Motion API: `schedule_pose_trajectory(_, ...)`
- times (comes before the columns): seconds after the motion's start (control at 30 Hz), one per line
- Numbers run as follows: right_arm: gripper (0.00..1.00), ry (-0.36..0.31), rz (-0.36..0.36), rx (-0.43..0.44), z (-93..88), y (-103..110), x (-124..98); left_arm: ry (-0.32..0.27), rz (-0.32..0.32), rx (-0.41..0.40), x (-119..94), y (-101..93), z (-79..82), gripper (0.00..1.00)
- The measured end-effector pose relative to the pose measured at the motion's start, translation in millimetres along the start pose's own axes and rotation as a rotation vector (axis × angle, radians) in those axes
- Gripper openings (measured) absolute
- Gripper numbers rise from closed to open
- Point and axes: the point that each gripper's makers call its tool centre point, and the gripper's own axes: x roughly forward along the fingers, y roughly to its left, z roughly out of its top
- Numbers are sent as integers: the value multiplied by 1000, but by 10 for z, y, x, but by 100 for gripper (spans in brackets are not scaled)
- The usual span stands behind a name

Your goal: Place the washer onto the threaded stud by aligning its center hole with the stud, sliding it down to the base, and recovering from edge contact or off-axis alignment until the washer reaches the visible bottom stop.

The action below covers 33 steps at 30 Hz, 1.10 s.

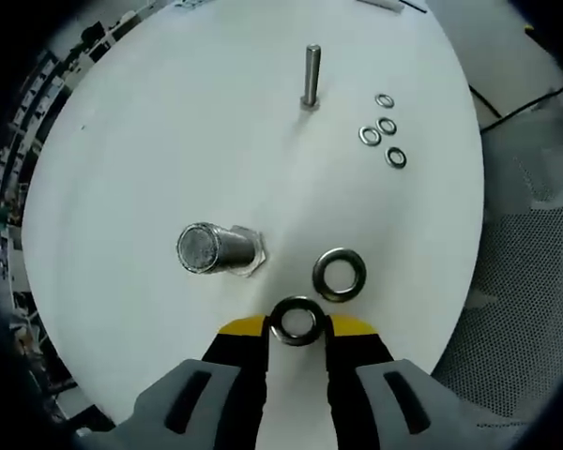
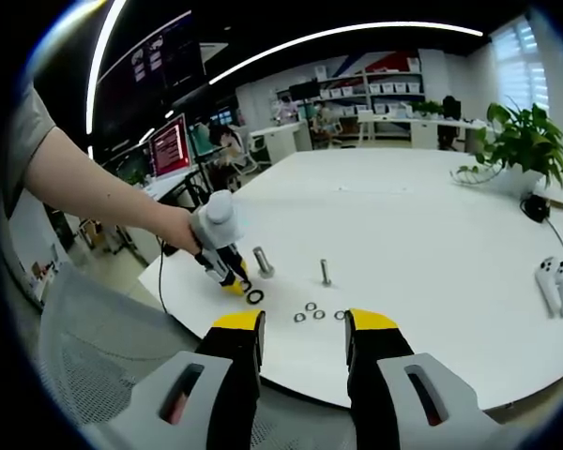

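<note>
- Presently, in the left gripper view, the left hand-held gripper (image 1: 298,323) holds a large washer (image 1: 296,321) between its yellow-tipped jaws, above the white worktop (image 1: 150,141).
- A second large washer (image 1: 340,274) lies flat on the worktop just beyond the held one, apart from it.
- The thick threaded stud (image 1: 216,249) stands on its hex base near the held washer, its end face turned toward the camera.
- A thin stud (image 1: 311,77) stands upright farther across the worktop.
- Four small washers (image 1: 384,128) lie in a loose cluster beside the thin stud.
- In the right gripper view, the right hand-held gripper (image 2: 303,329) is set wide with nothing between its jaws, at the near edge of the worktop.
- A person's hand (image 2: 178,230) carries the left hand-held gripper, its tips low beside the thick stud.
- A white controller (image 2: 553,281) rests at the far side of the worktop, well apart from the studs.
- A potted plant (image 2: 521,141) stands at the far corner.
</note>
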Motion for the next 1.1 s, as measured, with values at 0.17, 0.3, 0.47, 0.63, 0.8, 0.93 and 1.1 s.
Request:
schedule_pose_trajectory(0.17, 37, 0, 2, 0, 3, 3, 1, -13, 8, -4, -3, -8, -6, 22)
schedule_pose_trajectory(0.3, 37, 0, 4, -2, 7, 7, 4, -40, 7, -16, -6, 0, -17, 22)
schedule_pose_trajectory(0.47, 37, 0, 5, -1, 8, 7, 4, -43, -2, -11, -5, -6, -5, 22)
schedule_pose_trajectory(0.63, 37, -3, 2, 1, 10, -2, -1, -25, -5, 2, -1, 16, -8, 22)
schedule_pose_trajectory(0.8, 36, -2, 3, -1, 9, -5, 3, -13, -17, 27, -6, -20, -14, 26)
schedule_pose_trajectory(0.93, 36, -2, 3, -1, 7, -2, 3, -6, -8, 47, -5, -24, -16, 25)
schedule_pose_trajectory(1.1, 36, -1, 4, -1, 3, -1, 4, -5, -8, 88, 4, -25, -24, 25)
